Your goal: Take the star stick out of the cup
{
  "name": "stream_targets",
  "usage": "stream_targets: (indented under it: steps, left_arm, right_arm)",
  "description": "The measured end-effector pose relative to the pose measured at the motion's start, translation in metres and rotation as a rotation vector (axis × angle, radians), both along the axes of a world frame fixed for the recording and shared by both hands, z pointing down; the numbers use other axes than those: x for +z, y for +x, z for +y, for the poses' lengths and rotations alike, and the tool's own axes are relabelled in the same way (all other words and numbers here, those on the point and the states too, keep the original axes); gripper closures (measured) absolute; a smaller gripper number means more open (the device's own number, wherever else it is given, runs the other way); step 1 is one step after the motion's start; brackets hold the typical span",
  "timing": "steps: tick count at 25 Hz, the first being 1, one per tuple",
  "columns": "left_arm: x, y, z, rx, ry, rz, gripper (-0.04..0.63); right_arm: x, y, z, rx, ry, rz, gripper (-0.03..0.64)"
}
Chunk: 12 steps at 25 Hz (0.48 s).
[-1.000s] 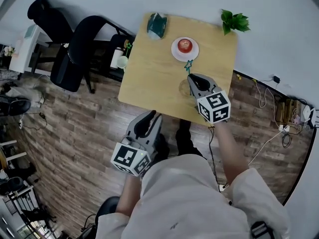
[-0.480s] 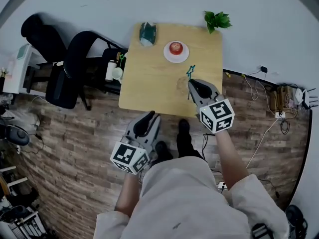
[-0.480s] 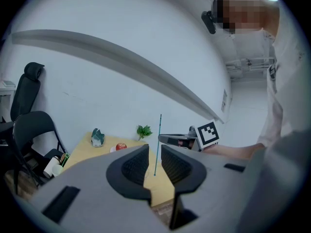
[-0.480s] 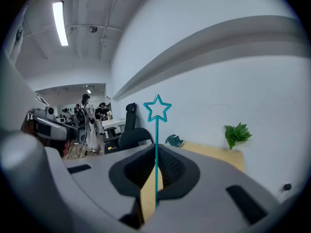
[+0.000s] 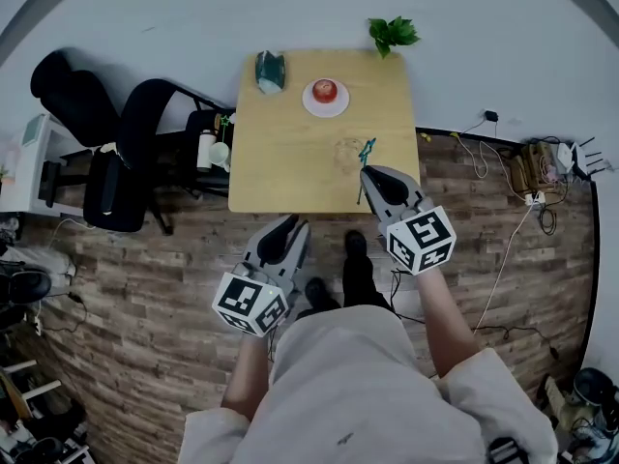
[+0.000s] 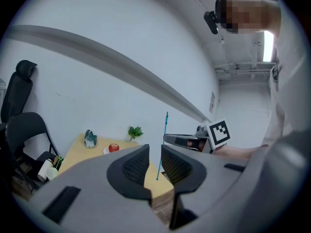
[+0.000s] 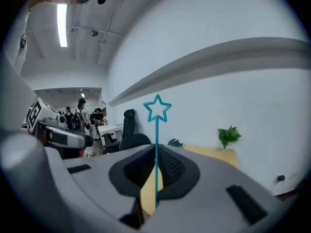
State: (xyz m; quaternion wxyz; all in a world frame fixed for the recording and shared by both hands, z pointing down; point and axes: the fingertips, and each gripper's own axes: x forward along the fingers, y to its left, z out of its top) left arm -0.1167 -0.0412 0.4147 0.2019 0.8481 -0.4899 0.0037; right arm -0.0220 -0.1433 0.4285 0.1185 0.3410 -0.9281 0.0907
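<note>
Right gripper (image 7: pixel 155 154): jaws clamped on the star stick (image 7: pixel 156 130), approx. mid-shaft, star end up.
Star stick: I judge it clear of the cup (image 5: pixel 346 153). It's raised above the table (image 5: pixel 280 162) near the front-right edge, lower tip hanging free.
Left gripper (image 6: pixel 155 153): jaws a slit apart, nothing btwn them. It's held low, off the table, over the floor (image 5: pixel 174 259).
Doing it well: I'd hold the shaft vertical w/ a firm but light grip and avoid swinging the tip into the cup rim.
Materials: stick thin, teal, prob. bendy plastic; star an open outline. Cup clear, round, faint. Jaw pads dark, ribbed. Table pale smooth wood; floor wood planks.
</note>
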Motion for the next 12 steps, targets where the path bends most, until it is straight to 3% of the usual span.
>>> stream_targets:
  steps: [12]
  left_arm:
    - [-0.028,0.004,0.035,0.076,0.087,0.004,0.526]
  right_arm:
    - [-0.037,0.013,0.076,0.062,0.043,-0.052,0.603]
